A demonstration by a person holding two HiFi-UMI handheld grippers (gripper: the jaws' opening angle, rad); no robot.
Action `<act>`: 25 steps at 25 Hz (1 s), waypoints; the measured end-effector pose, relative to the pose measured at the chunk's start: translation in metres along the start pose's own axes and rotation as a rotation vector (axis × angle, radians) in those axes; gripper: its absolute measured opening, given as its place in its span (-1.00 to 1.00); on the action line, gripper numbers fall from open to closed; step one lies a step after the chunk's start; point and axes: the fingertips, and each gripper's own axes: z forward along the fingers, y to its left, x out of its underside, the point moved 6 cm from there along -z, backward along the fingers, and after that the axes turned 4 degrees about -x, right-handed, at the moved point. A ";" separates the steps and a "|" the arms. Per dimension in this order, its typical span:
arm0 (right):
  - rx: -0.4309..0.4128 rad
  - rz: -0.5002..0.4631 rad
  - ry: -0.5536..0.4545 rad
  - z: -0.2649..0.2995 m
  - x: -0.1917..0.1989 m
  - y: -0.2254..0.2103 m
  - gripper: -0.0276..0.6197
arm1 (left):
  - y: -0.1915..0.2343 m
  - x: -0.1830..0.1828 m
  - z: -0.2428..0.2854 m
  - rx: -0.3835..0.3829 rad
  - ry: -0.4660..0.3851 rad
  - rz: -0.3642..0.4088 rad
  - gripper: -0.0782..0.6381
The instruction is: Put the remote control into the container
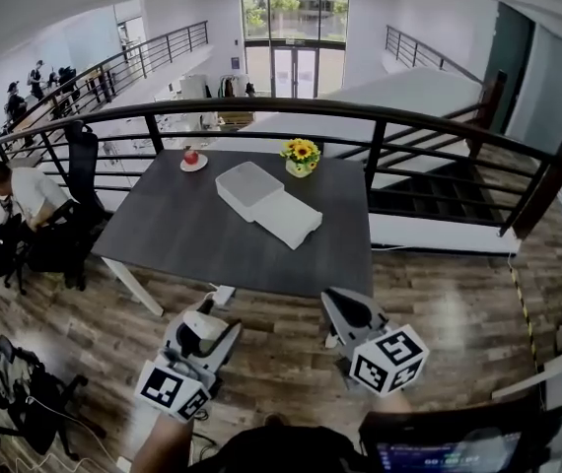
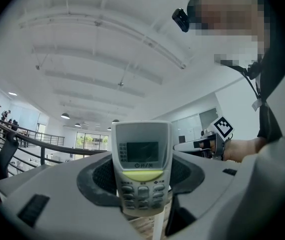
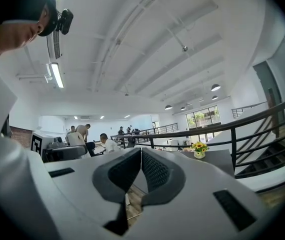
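Note:
A white remote control (image 2: 141, 164) with a small screen and a yellow-green button stands upright between the jaws of my left gripper (image 2: 142, 176), which is shut on it. In the head view, my left gripper (image 1: 205, 329) is low, over the wooden floor in front of the table. My right gripper (image 1: 348, 310) hangs beside it, also short of the table, with its jaws (image 3: 141, 156) shut on nothing. The white container (image 1: 249, 186) lies on the dark grey table (image 1: 182, 235), far from both grippers, with a flat white part (image 1: 288, 219) next to it.
A vase of sunflowers (image 1: 301, 155) and a red apple on a plate (image 1: 193, 158) stand at the table's far edge. A black railing (image 1: 380, 116) runs behind the table. A small white object with a cable (image 1: 224, 295) lies on the floor. People sit at desks far left (image 1: 20, 190).

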 end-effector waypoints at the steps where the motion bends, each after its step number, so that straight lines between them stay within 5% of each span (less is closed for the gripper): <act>1: 0.006 0.000 0.003 0.007 0.000 0.000 -0.91 | 0.009 0.000 0.001 0.001 -0.002 -0.003 -0.07; 13: 0.030 -0.018 0.048 0.082 0.004 -0.020 -0.91 | 0.084 0.020 0.038 0.011 -0.016 -0.045 -0.07; 25: -0.016 -0.008 -0.023 0.145 -0.021 -0.123 -0.91 | 0.112 0.019 0.154 0.006 -0.015 0.017 -0.07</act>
